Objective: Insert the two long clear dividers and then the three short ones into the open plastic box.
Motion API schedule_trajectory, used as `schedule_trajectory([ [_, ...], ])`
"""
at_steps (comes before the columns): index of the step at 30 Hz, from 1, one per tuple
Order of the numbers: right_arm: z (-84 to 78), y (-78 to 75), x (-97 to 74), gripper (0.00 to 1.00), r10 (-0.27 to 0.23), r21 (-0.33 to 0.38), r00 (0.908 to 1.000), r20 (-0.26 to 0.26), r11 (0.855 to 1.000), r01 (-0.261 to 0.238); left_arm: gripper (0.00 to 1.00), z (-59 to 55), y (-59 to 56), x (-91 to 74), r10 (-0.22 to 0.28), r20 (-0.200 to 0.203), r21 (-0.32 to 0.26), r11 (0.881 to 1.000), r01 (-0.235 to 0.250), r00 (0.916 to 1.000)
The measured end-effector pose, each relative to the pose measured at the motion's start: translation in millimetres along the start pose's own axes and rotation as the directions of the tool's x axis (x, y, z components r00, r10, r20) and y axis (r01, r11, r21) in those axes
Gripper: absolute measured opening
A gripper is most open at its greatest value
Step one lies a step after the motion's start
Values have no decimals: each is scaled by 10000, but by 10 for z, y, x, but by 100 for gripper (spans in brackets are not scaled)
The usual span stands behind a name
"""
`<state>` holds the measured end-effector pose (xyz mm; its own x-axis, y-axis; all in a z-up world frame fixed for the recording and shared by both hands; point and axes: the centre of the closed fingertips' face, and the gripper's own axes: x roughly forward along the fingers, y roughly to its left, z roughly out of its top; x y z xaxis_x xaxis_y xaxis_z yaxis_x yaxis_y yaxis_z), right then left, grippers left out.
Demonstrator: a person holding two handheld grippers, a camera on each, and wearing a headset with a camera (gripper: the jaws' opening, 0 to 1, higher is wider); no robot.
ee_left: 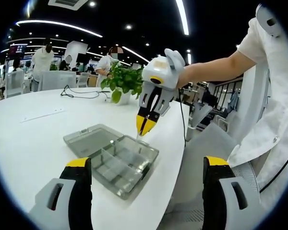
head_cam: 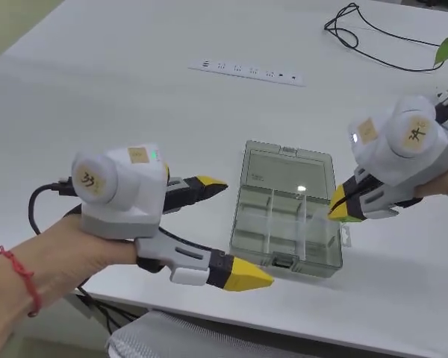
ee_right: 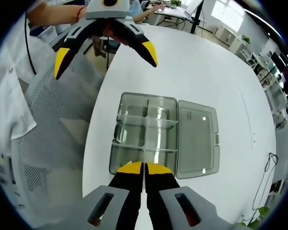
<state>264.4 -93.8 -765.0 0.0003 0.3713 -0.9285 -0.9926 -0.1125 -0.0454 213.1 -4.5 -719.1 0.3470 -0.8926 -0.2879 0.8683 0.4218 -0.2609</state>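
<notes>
The clear plastic box point(head_cam: 284, 265) lies open near the table's front edge, its lid point(head_cam: 287, 170) flat behind it. Two long clear dividers point(ee_right: 145, 120) cross the base, with short ones point(ee_right: 147, 106) between them. My right gripper point(head_cam: 337, 209) is at the box's right end with its jaws pressed together. A thin clear short divider point(head_cam: 346, 237) shows just under its tips. My left gripper point(head_cam: 230, 230) hangs open to the left of the box, with nothing between its fingers. From the left gripper view, the right gripper point(ee_left: 143, 128) points down onto the box point(ee_left: 86, 139).
A white power strip point(head_cam: 246, 72) lies farther back on the table. A black cable point(head_cam: 373, 48) loops at the back right beside a plant point(ee_left: 125, 81). A mesh chair point(head_cam: 157, 339) stands below the table's front edge. People stand in the background.
</notes>
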Motion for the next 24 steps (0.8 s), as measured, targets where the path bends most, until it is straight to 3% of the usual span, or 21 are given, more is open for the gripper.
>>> schedule_trajectory([
  [17,-39,-83,67,2,12,224,10000,57,9997,-13,99,7,14,0,20,16,5,10000,-20,10000],
  [24,-88,-105,121,2,345,750,9991,254,9965,-363,99,-2,7,-5,33,-2,8,10000,-33,10000],
])
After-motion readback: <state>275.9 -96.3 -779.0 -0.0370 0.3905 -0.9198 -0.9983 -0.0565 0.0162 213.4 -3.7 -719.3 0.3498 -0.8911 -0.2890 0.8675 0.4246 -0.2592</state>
